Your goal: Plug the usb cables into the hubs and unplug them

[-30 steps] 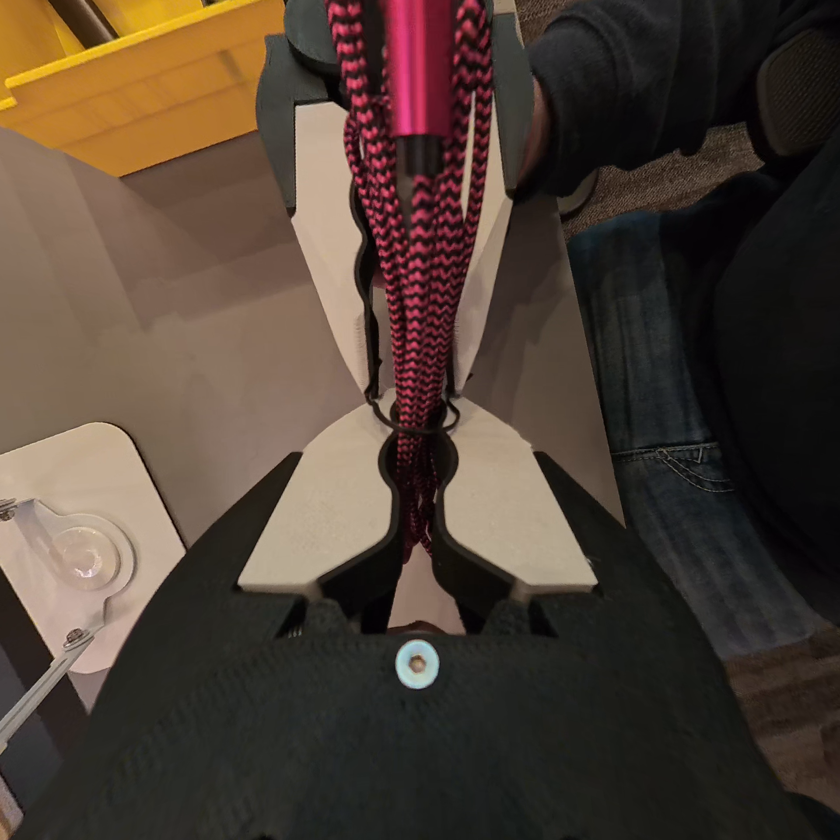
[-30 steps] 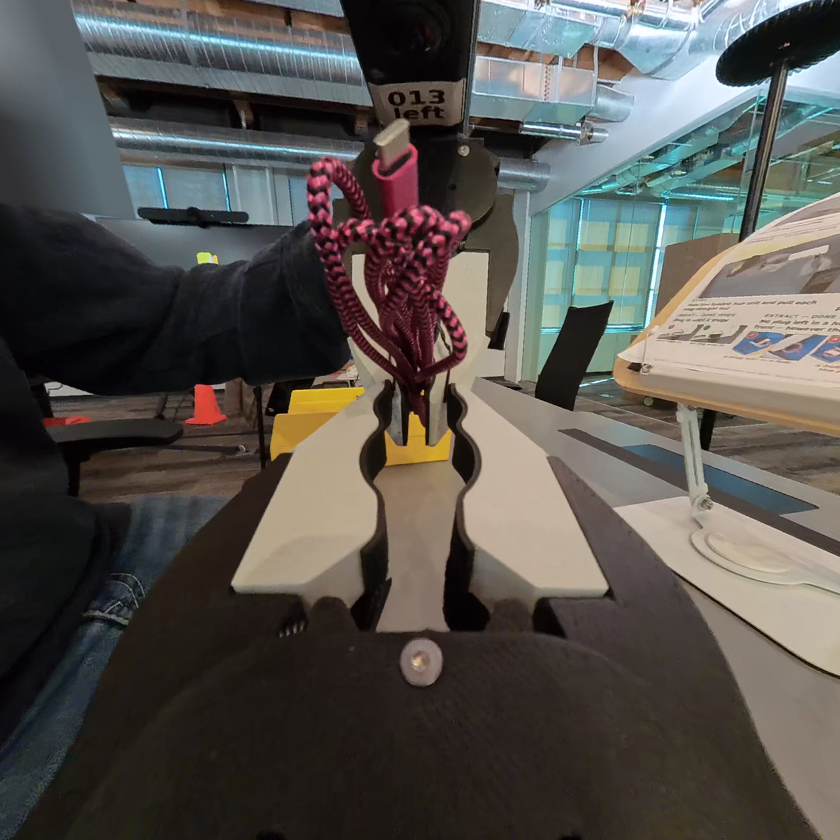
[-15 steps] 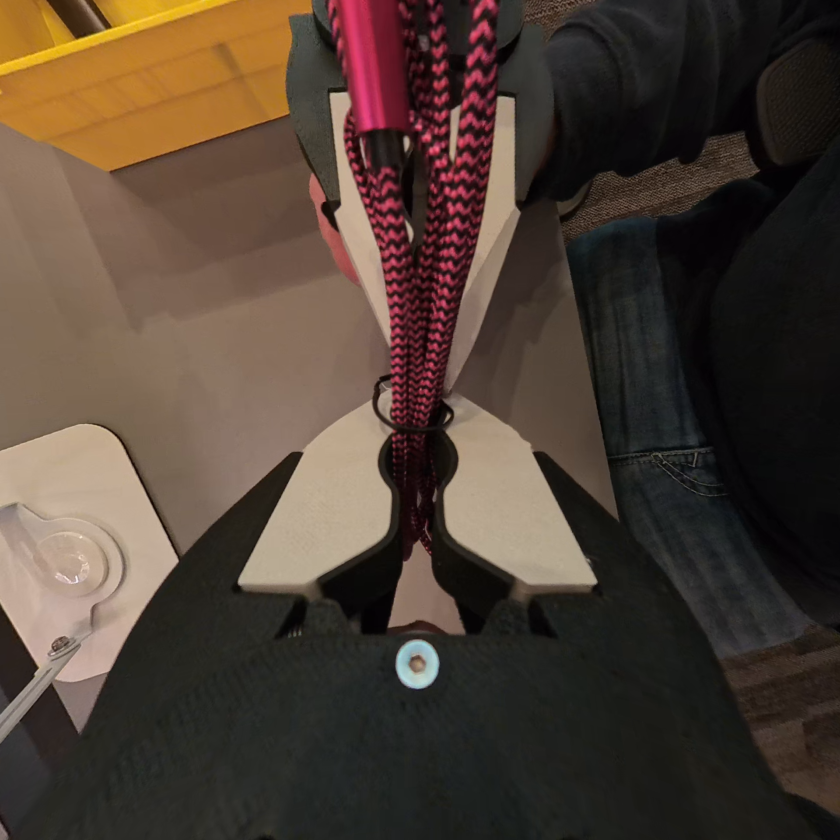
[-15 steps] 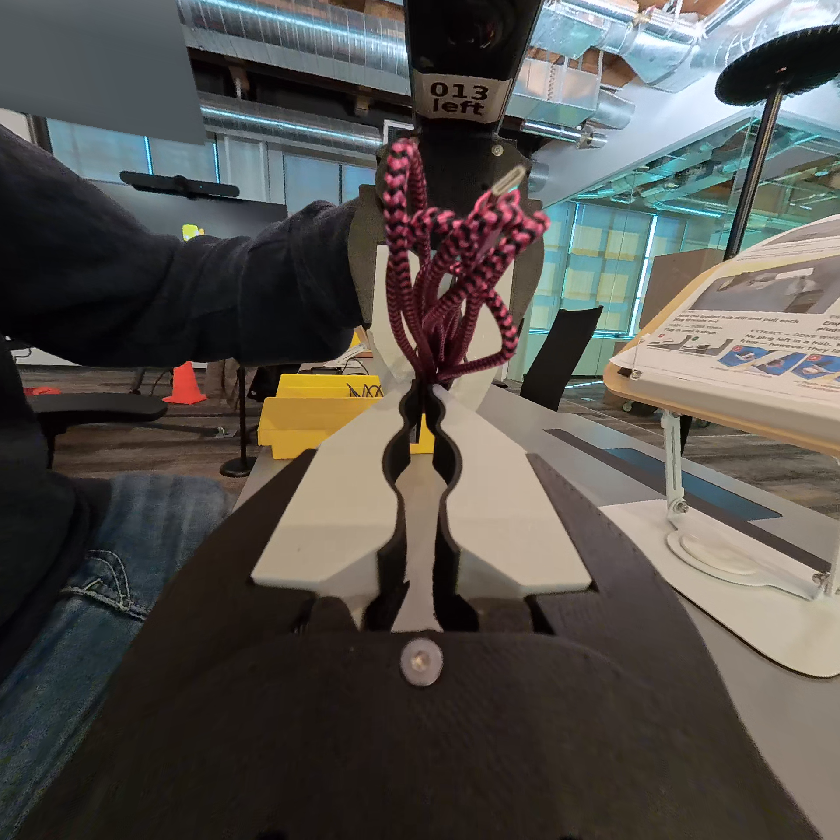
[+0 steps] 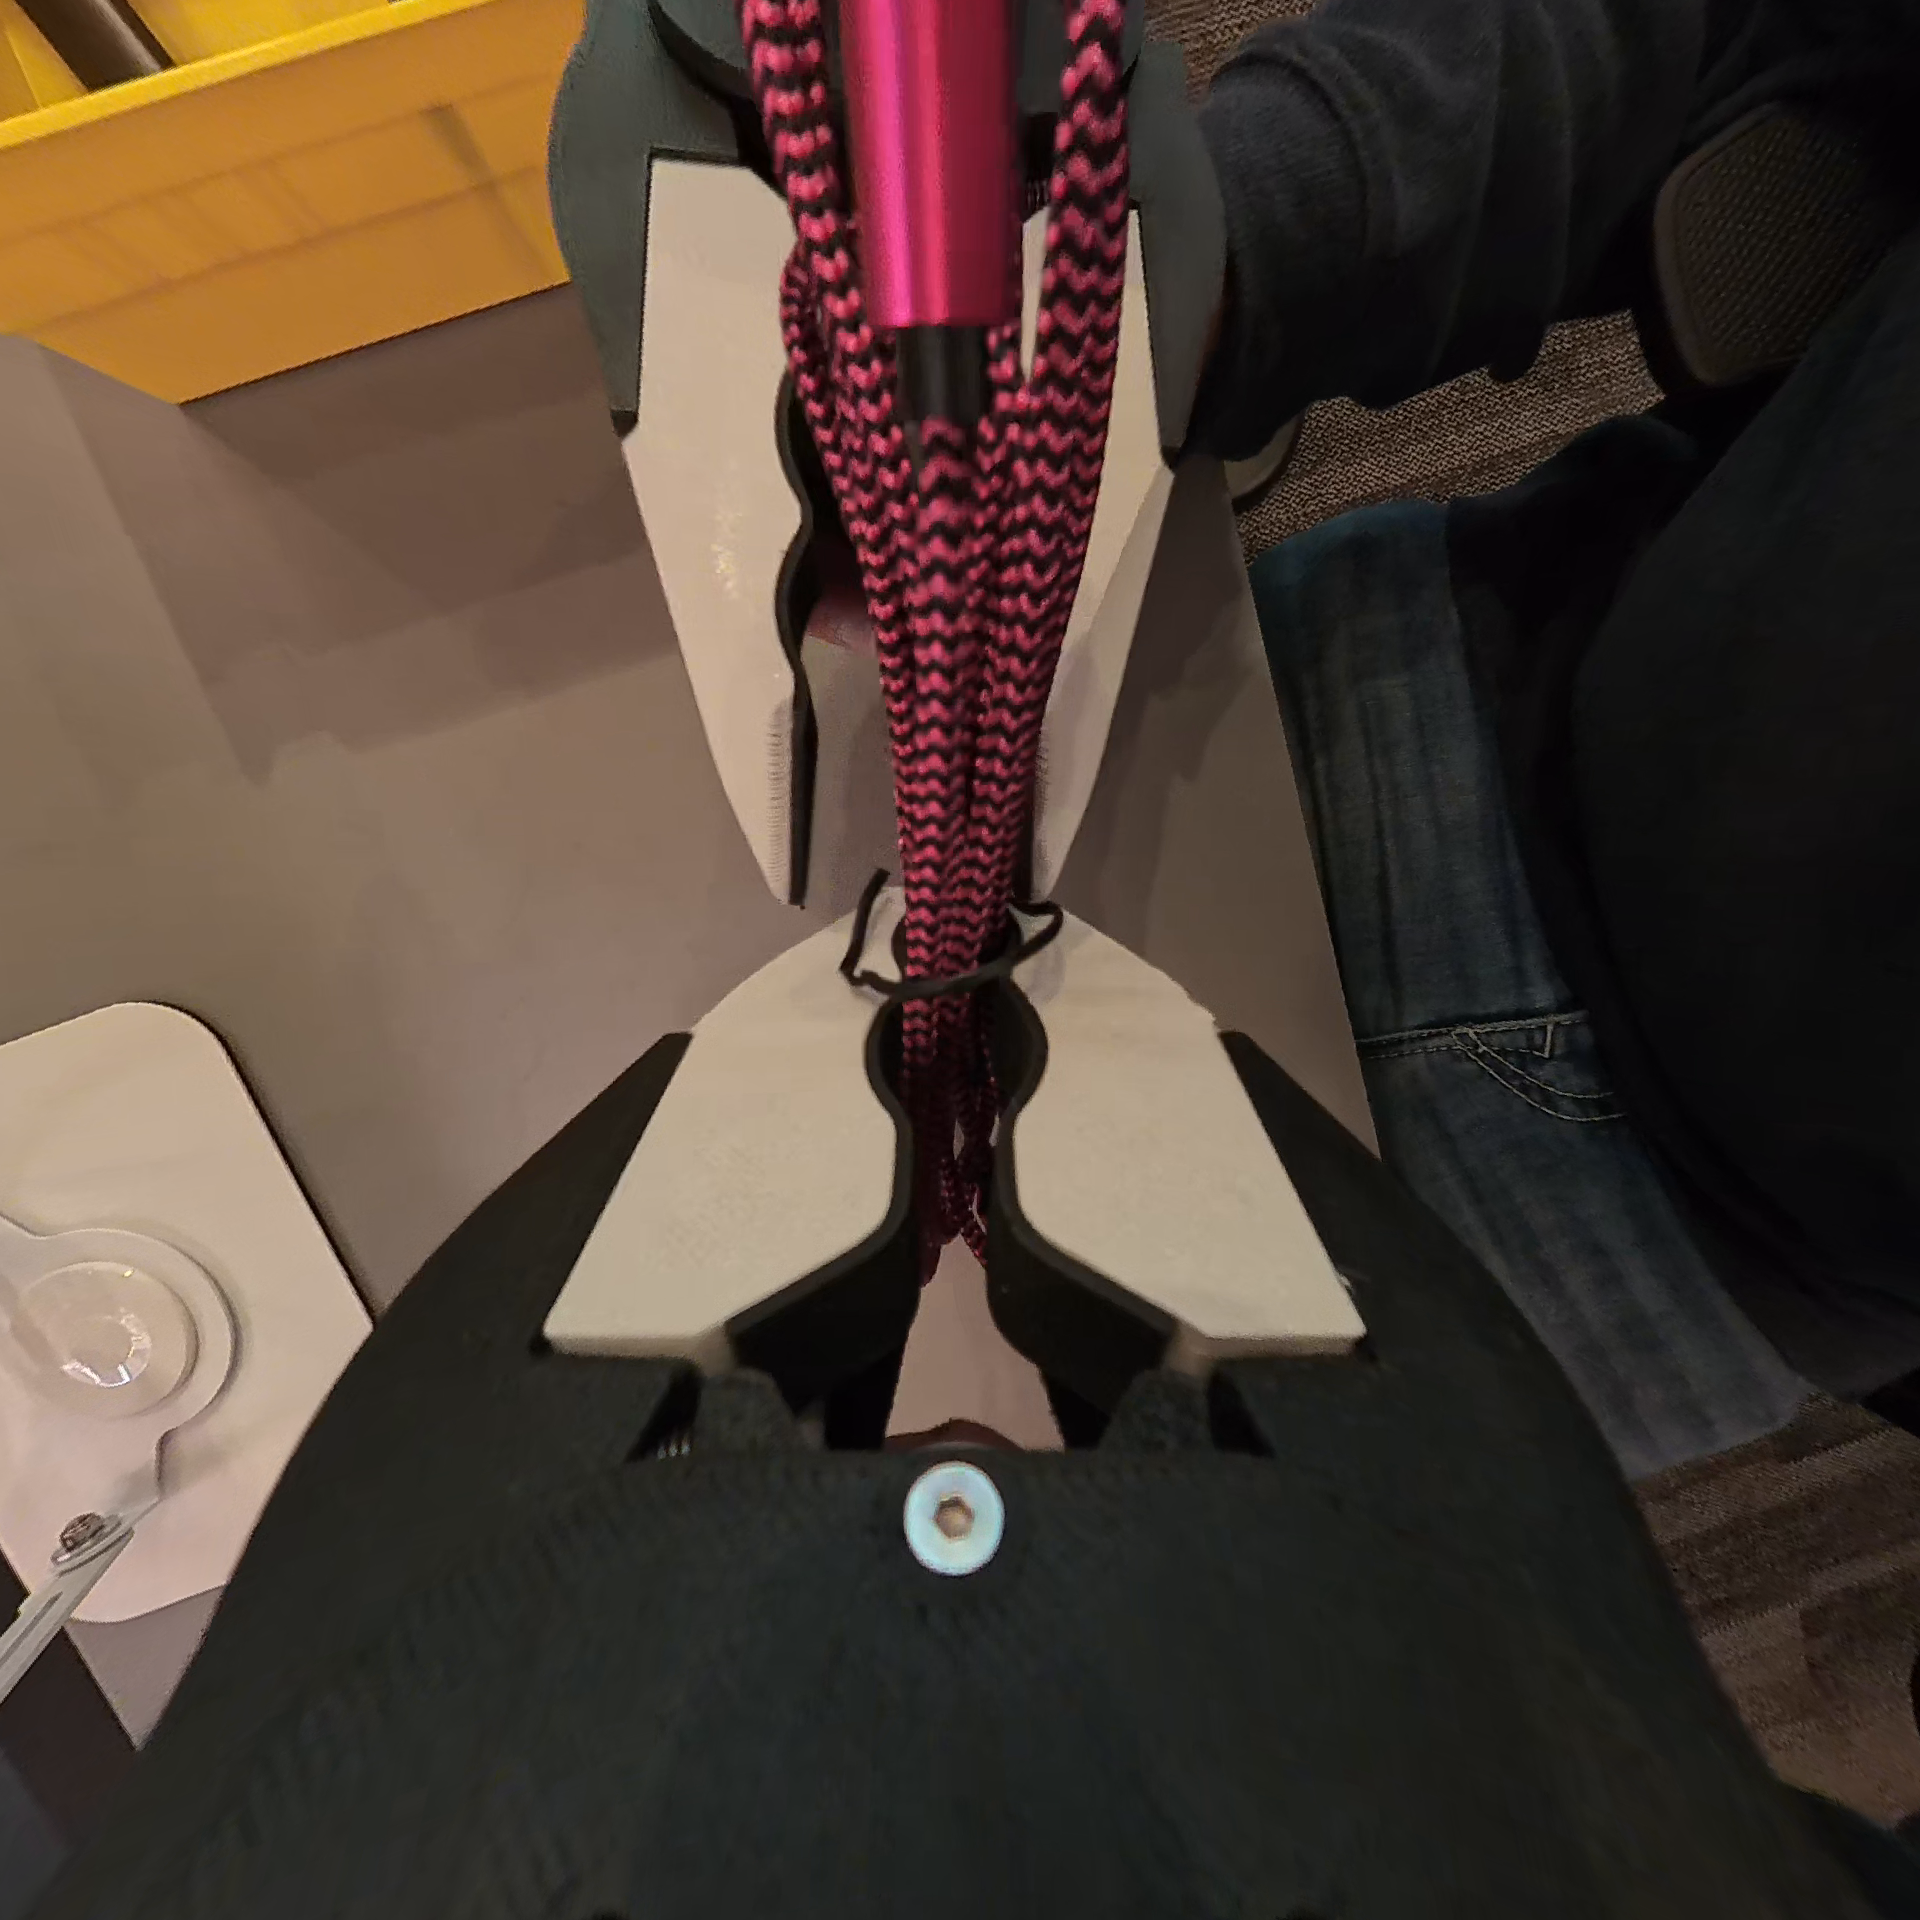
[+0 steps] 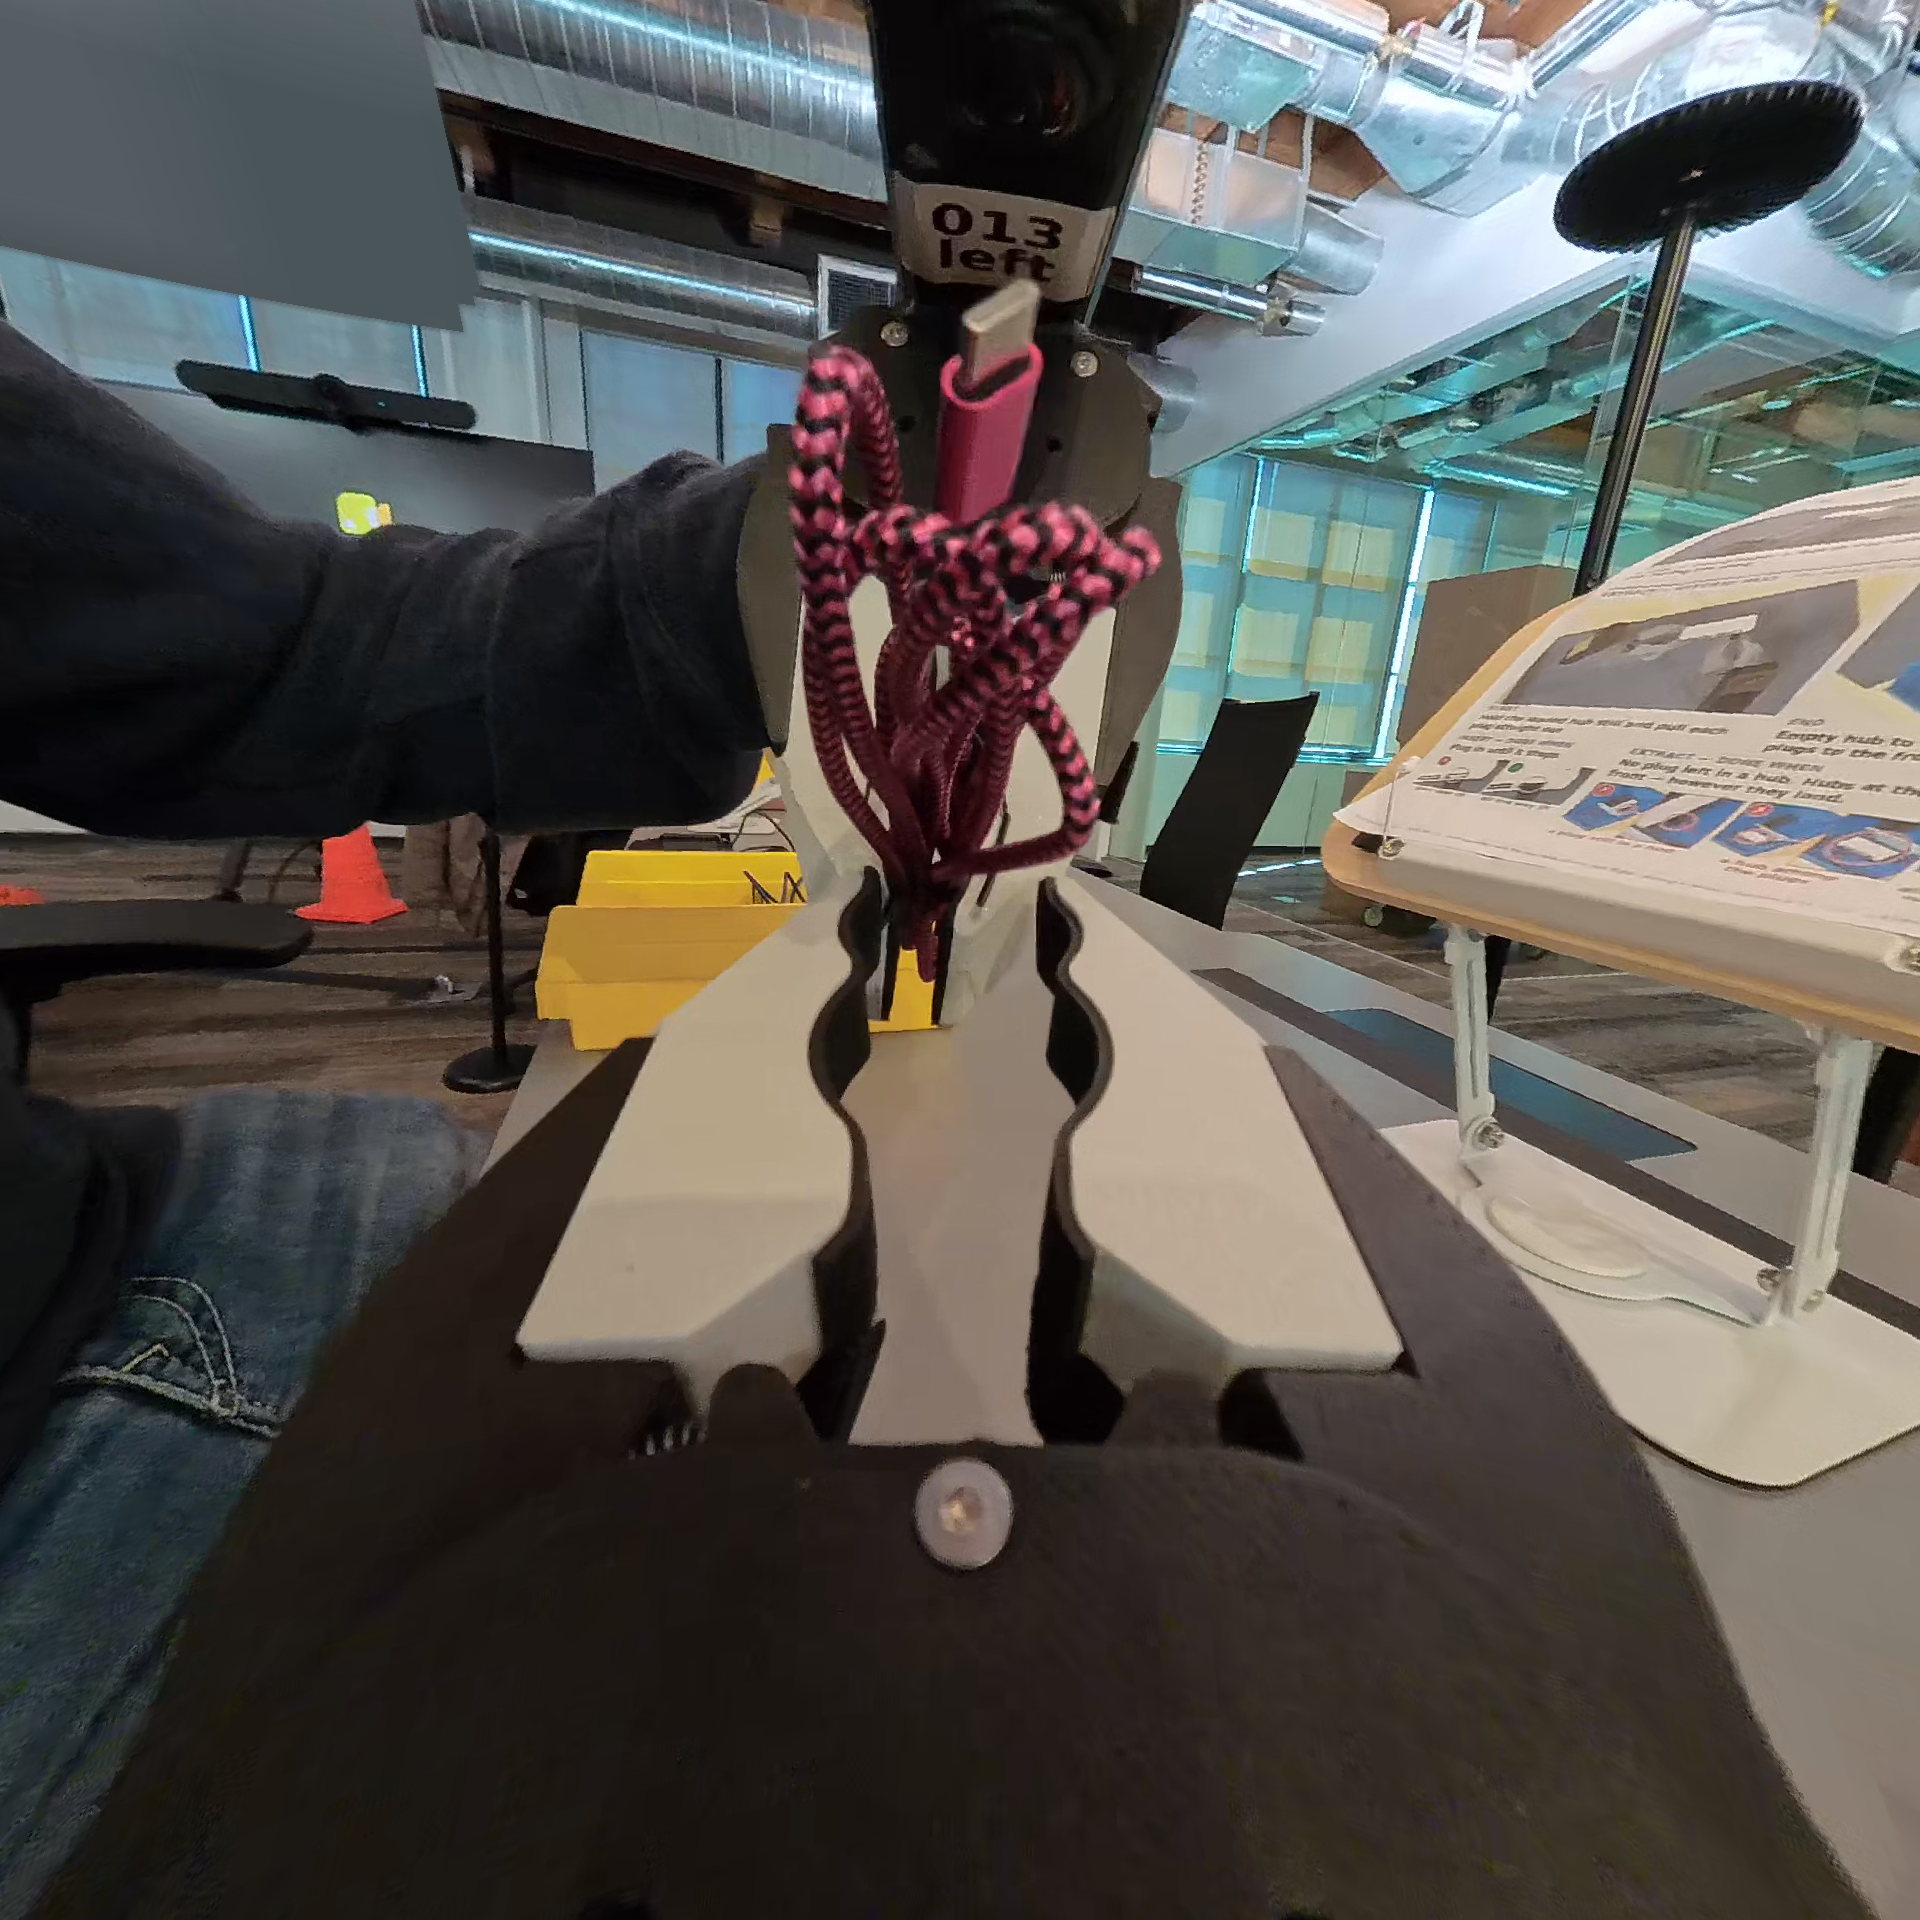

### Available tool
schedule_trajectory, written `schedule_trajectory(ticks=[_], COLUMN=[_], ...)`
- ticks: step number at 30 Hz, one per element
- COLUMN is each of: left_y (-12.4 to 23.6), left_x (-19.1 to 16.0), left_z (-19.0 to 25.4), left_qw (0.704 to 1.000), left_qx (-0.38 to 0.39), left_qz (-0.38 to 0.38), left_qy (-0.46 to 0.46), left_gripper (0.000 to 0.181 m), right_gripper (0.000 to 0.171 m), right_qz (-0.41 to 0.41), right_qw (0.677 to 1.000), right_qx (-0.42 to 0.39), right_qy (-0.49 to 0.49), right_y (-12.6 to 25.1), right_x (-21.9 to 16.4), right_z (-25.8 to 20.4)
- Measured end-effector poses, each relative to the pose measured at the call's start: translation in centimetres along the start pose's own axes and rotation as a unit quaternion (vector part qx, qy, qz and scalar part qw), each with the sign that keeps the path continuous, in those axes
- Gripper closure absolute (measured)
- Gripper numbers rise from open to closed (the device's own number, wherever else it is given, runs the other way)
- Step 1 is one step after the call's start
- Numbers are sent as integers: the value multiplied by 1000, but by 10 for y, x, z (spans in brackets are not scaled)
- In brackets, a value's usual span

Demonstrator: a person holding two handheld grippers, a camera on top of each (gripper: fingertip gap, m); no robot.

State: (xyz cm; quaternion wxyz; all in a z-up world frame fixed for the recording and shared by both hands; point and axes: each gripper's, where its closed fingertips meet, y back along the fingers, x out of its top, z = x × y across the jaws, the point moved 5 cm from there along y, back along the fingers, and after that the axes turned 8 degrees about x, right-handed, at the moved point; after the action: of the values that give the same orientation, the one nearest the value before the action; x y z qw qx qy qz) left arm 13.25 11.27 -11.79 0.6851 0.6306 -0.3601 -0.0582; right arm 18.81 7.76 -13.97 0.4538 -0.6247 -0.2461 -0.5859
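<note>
My left gripper (image 5: 951,997) is clamped on the bundled pink cable (image 5: 951,665), held above the desk (image 5: 364,675). My right gripper (image 6: 951,935) is apart just before it. I judge the next move: free the plug (image 6: 987,416); no hub is visible.

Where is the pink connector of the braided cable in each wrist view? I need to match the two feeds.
Left wrist view: the pink connector sits top centre, its metal tip cut off by the top edge, the braided cable running down into the left gripper.
Right wrist view: it stands upper centre, metal tip up, above the right gripper.
Shared landmark: the yellow bin.
</note>
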Motion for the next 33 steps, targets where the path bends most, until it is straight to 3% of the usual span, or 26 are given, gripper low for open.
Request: schedule_trajectory(ticks=[11, 17, 33], left_y=[-6, -10, -9], left_x=[3, 8, 15], left_z=[9, 15, 11], left_qw=[997, 994, 996], left_qx=[-72, -106, -91], left_qz=[-11, -21, 4], left_qy=[-4, -22, -24], left_gripper=[173, 173, 174], right_gripper=[125, 133, 154], right_qz=[-6, -7, 6], right_qw=[998, 994, 994], right_qx=[20, 74, 79], right_qy=[59, 80, 81], right_y=[0, -2, 8], right_x=[8, 12, 10], right_z=[-6, -14, -16])
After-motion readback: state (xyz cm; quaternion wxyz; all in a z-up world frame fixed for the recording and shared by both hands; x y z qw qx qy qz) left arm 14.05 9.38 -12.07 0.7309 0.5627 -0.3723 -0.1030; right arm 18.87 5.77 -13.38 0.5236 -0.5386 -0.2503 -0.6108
